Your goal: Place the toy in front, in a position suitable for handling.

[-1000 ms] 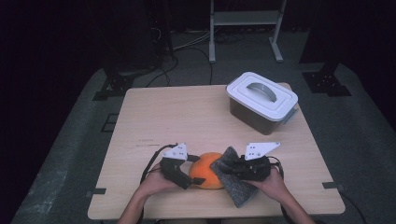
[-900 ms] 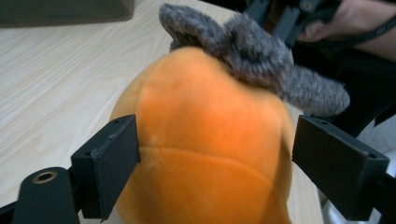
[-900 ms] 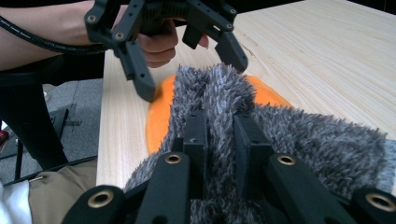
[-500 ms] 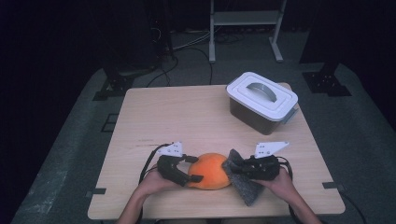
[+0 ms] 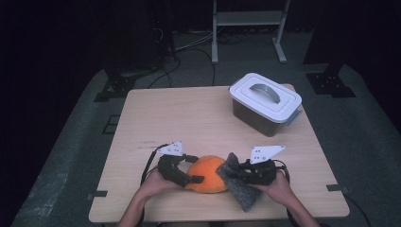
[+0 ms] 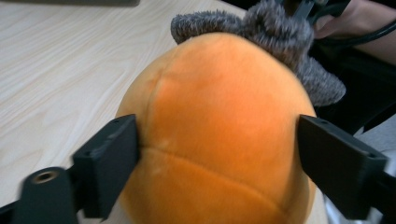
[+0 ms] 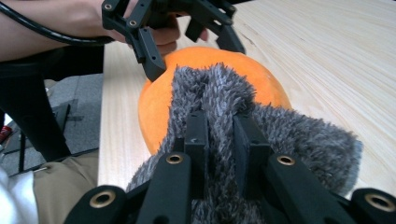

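Observation:
An orange plush ball (image 5: 206, 174) lies near the table's front edge. My left gripper (image 5: 196, 169) comes at it from the left. In the left gripper view its jaws (image 6: 217, 158) sit wide apart, one pad on each side of the ball (image 6: 219, 121). These jaws have just been opening, with the ball still between them and touched by both pads. My right gripper (image 5: 235, 172) is shut on a grey fuzzy cloth (image 5: 243, 191). The cloth (image 7: 299, 140) bunches between the jaws (image 7: 219, 126) and rests against the ball's right side (image 7: 163, 102).
A dark container with a white handled lid (image 5: 265, 97) stands at the back right of the wooden table (image 5: 189, 118). Black cables trail from both grippers. A metal stand's legs rise from the floor beyond the table.
The right gripper with the cloth drifted slightly to the right and back. The ball and the left hand stay in place.

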Demonstrator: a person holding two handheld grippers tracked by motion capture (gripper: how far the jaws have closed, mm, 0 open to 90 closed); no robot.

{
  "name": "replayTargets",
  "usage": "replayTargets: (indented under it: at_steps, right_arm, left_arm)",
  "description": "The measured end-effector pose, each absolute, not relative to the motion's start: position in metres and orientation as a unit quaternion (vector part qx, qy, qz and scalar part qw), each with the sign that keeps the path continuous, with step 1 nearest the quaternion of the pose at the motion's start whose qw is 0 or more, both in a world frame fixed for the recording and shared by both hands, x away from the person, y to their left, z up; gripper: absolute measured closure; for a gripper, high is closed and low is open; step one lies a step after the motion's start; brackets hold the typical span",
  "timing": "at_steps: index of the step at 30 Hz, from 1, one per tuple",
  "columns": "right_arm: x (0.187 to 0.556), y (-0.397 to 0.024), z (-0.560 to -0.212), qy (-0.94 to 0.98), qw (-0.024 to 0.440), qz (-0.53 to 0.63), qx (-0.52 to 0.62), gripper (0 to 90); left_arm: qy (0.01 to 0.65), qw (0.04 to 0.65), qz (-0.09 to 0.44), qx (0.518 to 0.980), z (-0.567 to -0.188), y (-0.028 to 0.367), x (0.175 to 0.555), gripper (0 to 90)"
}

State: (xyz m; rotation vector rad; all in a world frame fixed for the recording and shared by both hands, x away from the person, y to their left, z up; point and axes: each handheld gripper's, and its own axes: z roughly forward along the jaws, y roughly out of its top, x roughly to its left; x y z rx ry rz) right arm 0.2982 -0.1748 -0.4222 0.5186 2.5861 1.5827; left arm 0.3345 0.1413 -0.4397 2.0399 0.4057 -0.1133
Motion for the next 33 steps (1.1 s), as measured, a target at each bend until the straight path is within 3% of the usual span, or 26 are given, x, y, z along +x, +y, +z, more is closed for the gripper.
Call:
replayTargets:
  at_steps: [9,16,23,28,33]
  right_arm:
    - [0.306,-0.191,-0.429,0.835,0.029,0.508,0.21,77.0]
    - [0.297,-0.165,-0.418,0.835,0.026,0.526,0.161,76.7]
    - [0.307,-0.187,-0.43,0.839,0.026,0.505,0.198,76.9]
    - [0.304,-0.187,-0.419,0.828,0.031,0.525,0.194,76.9]
    - [0.299,-0.164,-0.406,0.83,0.037,0.532,0.161,76.7]
  left_arm:
    - [0.181,0.507,-0.057,0.841,-0.445,0.144,0.337,20.2]
    - [0.177,0.508,-0.057,0.841,-0.445,0.143,0.335,19.6]
    - [0.172,0.52,-0.078,0.833,-0.443,0.143,0.335,17.6]
    - [0.168,0.514,-0.048,0.84,-0.442,0.131,0.328,21.7]
    - [0.145,0.506,-0.02,0.85,-0.437,0.114,0.318,19.5]
